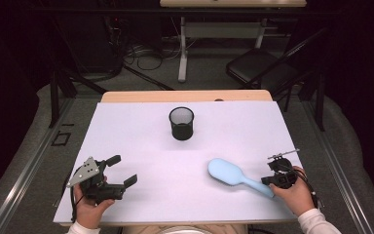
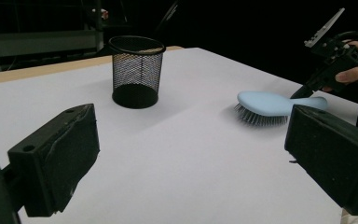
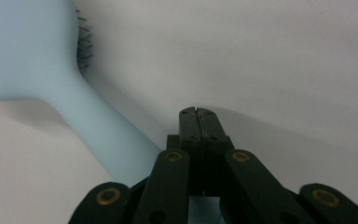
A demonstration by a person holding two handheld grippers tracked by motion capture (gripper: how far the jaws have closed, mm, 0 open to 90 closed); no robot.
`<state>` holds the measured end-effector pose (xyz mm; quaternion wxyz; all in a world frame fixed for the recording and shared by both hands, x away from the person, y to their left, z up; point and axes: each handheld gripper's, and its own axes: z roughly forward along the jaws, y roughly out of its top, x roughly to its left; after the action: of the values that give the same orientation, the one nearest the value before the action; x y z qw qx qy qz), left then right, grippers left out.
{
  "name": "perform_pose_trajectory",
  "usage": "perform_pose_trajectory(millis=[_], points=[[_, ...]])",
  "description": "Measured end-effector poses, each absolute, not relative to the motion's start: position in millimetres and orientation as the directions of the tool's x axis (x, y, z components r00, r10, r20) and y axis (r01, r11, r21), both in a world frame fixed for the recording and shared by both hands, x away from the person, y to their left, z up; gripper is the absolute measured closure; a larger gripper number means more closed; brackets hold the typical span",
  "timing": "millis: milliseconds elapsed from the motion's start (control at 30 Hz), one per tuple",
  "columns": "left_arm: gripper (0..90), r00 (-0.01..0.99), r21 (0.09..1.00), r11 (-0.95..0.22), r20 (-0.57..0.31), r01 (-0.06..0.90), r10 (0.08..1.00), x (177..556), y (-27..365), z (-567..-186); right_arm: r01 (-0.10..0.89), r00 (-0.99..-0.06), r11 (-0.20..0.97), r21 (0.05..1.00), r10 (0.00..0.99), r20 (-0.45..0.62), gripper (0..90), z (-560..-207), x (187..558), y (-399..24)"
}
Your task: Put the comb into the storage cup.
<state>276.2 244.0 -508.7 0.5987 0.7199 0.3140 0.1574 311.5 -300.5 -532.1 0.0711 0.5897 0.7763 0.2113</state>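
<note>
A light-blue hairbrush (image 1: 226,172) lies bristles down on the white table (image 1: 141,141), right of centre, its handle pointing toward the person's right hand. My right gripper (image 1: 269,181) sits at the handle's end. In the right gripper view its jaws are pressed together at the tips (image 3: 197,114) with nothing between them, and the brush (image 3: 32,51) handle runs along their left side and under the linkage. My left gripper (image 1: 121,169) rests near the front left, jaws wide apart and empty (image 2: 191,121). From there the brush (image 2: 265,103) and the right gripper (image 2: 307,88) show at the right.
A black mesh cup (image 1: 181,123) stands upright at the middle back of the table, seen as well in the left gripper view (image 2: 136,72). The table's right edge lies close beside the right hand (image 1: 297,195). A chair and desk legs stand beyond the far edge.
</note>
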Motion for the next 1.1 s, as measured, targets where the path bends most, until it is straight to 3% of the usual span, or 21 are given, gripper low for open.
perform_pose_trajectory(millis=[1100], points=[[3.2, 0.754, 0.961, -0.087, -0.149, 0.263, 0.64, 276, 243, -509, 0.877, -0.34, 0.256, 0.406, 0.928, 0.149, 90.0, -534, 293, -288]])
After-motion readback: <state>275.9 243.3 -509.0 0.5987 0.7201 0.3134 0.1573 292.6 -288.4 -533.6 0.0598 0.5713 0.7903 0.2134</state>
